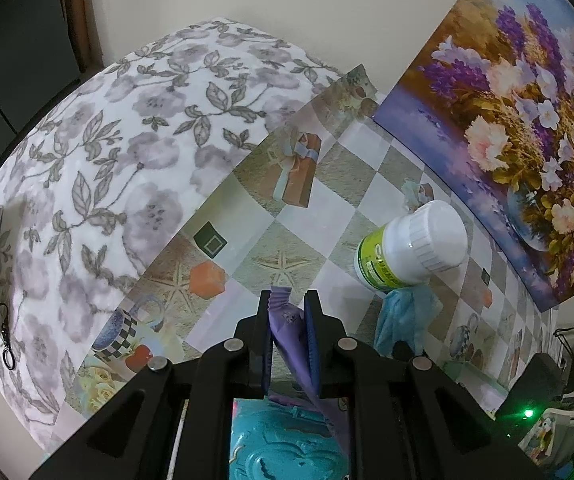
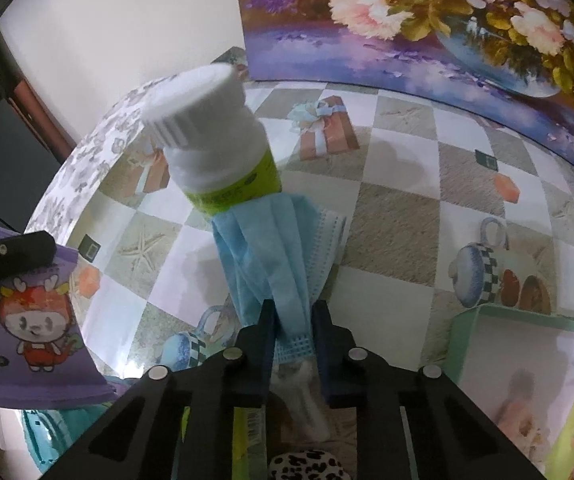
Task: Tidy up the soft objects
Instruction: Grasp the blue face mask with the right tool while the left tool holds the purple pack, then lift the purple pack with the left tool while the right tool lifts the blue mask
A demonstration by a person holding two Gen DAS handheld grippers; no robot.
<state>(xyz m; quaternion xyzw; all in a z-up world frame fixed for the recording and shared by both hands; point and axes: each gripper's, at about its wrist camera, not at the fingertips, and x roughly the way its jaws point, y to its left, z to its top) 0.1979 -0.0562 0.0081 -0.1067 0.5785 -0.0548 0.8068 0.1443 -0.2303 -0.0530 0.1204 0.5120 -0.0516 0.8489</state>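
My right gripper [image 2: 293, 316] is pinching the near end of a light blue face mask [image 2: 275, 248], its 2 black fingers pressed against the fabric from either side at the lower middle of the right wrist view. The mask is pleated and bunched into a narrow strip, with a white-blue waffled edge showing along its right side. Its long axis runs from my fingers up the frame, leaning slightly left, and its far end lies under a white-capped bottle [image 2: 211, 136] with a green label, which tilts toward the upper left. Both rest on the checkered tablecloth [image 2: 399, 216].

My left gripper [image 1: 289, 312] is clamped tight on a purple packet [image 1: 287, 320], seen edge-on between the fingers at the lower middle of the left wrist view. In the right wrist view the same packet hangs at the left edge, flat face toward me, printed with a cartoon figure with red hair, its long axis running top to bottom.
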